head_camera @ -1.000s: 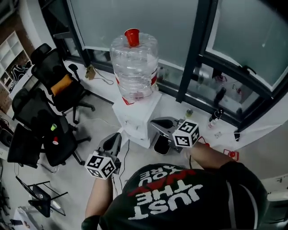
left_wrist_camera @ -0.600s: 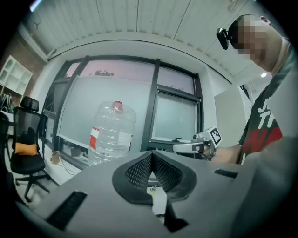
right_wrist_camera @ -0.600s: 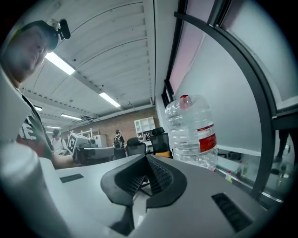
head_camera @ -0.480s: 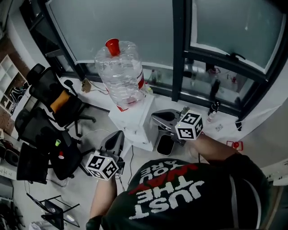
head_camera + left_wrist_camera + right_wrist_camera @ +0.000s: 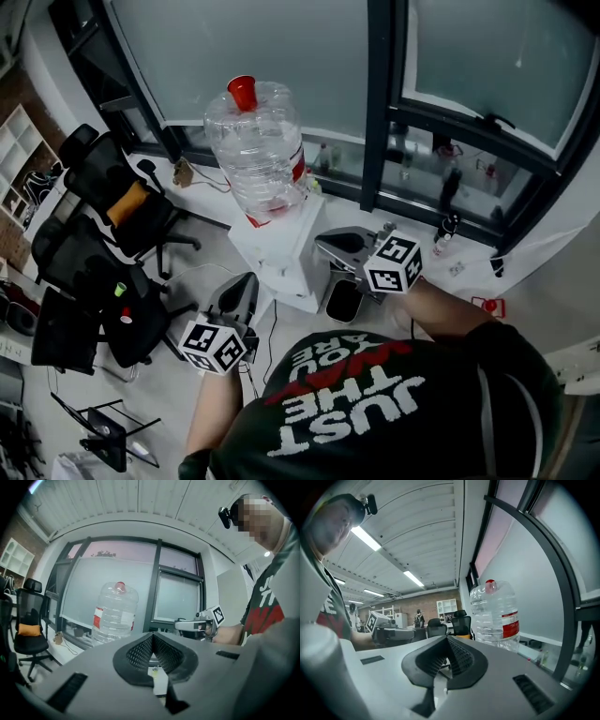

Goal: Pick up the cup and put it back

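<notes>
Red cup atop water jug, rim hard to make out; left gripper, right gripper clenched empty

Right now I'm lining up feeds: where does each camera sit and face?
Head view: on the person's head, steeply down at jug and cup; shows shirt, left gripper, right gripper.
Left gripper view: on that gripper, level along its shut jaws towards jug; right gripper shows.
Right gripper view: likewise, jug at right; left gripper shows.
All three share jug and cup.
</notes>
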A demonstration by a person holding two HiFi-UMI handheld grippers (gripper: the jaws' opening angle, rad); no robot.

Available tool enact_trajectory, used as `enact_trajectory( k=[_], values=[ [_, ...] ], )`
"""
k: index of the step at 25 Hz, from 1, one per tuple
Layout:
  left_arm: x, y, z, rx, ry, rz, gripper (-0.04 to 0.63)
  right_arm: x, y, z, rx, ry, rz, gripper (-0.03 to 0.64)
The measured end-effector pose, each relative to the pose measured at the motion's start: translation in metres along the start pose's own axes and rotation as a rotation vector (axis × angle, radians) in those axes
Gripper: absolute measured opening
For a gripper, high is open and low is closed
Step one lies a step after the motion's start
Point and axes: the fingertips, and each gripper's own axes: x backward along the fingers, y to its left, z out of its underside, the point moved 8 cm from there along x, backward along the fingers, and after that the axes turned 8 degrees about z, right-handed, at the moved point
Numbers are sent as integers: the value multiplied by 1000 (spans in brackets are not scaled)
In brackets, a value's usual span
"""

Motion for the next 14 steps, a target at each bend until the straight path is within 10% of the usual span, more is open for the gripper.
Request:
enact_trajectory(
  k=[14],
  values=[
    [15, -9, 16, 38, -2, -17, 8, 1, 13, 9, 4, 16, -41, 32]
  ],
)
